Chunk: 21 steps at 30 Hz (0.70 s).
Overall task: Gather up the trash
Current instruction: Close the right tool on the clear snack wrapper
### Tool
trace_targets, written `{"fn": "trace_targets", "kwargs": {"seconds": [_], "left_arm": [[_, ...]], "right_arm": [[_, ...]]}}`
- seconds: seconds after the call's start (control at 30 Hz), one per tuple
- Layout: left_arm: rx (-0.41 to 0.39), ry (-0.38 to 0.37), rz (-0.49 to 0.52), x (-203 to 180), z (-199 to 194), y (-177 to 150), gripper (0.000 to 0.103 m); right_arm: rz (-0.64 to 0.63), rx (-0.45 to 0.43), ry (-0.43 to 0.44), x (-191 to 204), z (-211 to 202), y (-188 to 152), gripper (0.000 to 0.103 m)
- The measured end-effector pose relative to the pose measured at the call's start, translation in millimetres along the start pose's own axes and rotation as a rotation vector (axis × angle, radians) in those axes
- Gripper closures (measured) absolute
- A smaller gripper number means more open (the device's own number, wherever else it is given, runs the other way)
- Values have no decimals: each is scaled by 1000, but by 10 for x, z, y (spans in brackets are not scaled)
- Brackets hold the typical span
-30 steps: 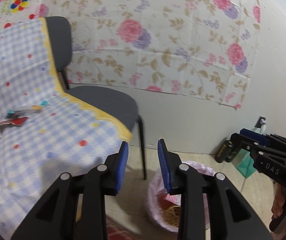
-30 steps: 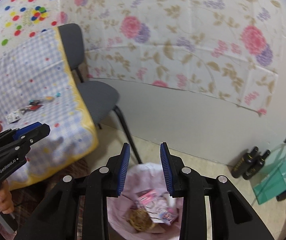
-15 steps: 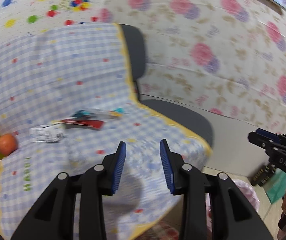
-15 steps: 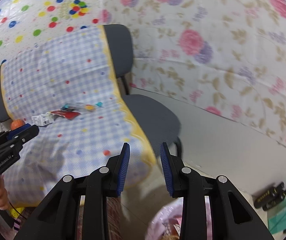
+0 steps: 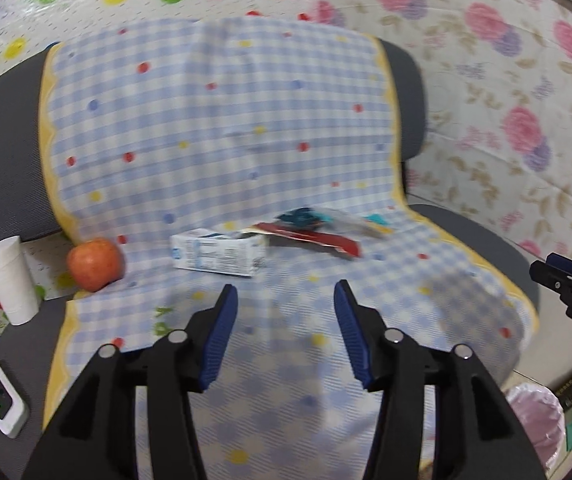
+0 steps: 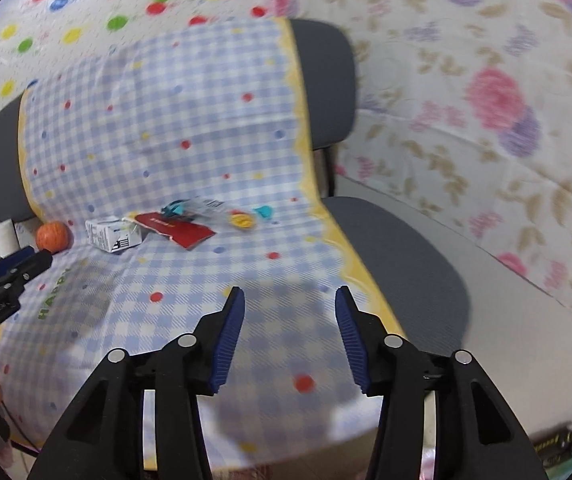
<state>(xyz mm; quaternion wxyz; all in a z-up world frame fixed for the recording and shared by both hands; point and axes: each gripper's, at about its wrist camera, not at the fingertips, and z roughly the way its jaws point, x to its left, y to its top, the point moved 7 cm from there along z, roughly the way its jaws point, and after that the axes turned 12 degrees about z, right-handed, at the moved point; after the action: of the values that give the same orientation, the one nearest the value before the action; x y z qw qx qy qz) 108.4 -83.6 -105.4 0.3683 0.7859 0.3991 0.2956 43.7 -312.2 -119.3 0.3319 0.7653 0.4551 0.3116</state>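
Note:
A white carton (image 5: pixel 218 255) lies on the checked cloth (image 5: pixel 221 128) over the chairs, with a red wrapper (image 5: pixel 314 237) and a clear wrapper with teal bits (image 5: pixel 328 218) to its right. My left gripper (image 5: pixel 285 300) is open and empty, hovering just in front of the carton. In the right wrist view the carton (image 6: pixel 113 234), red wrapper (image 6: pixel 175 230) and clear wrapper (image 6: pixel 209 206) lie further away. My right gripper (image 6: pixel 289 300) is open and empty above the cloth's front part.
An apple (image 5: pixel 94 259) and a white paper roll (image 5: pixel 10 280) sit left of the carton. A small white device (image 5: pixel 1 398) lies at lower left. A pink-lined trash bin (image 5: pixel 536 420) stands at lower right on the floor. A grey chair seat (image 6: pixel 402 256) is bare at right.
Both grippers swung up and left from above the trash bin to face the cloth-covered chairs. Both jaws have opened wider. The trash on the cloth is now closer.

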Motion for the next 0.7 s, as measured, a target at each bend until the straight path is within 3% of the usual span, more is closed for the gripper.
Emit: {"fn": "trace_targets", "kwargs": {"seconds": [0.17,0.33,0.53,0.7], "left_arm": [[21,73,-10,322,152,56,51],[-8,150,-4,624,280,262,47],[13,152,-21,844,588,440,44],[78,118,-26,851,867,344,44]], "right_arm": [[-75,43,28,306,507,126,50],[-128,102,37,482,1028,205,49],[-184,178,13,607,1572,315,47],[-328,217,-31,801,1898,330,44]]}}
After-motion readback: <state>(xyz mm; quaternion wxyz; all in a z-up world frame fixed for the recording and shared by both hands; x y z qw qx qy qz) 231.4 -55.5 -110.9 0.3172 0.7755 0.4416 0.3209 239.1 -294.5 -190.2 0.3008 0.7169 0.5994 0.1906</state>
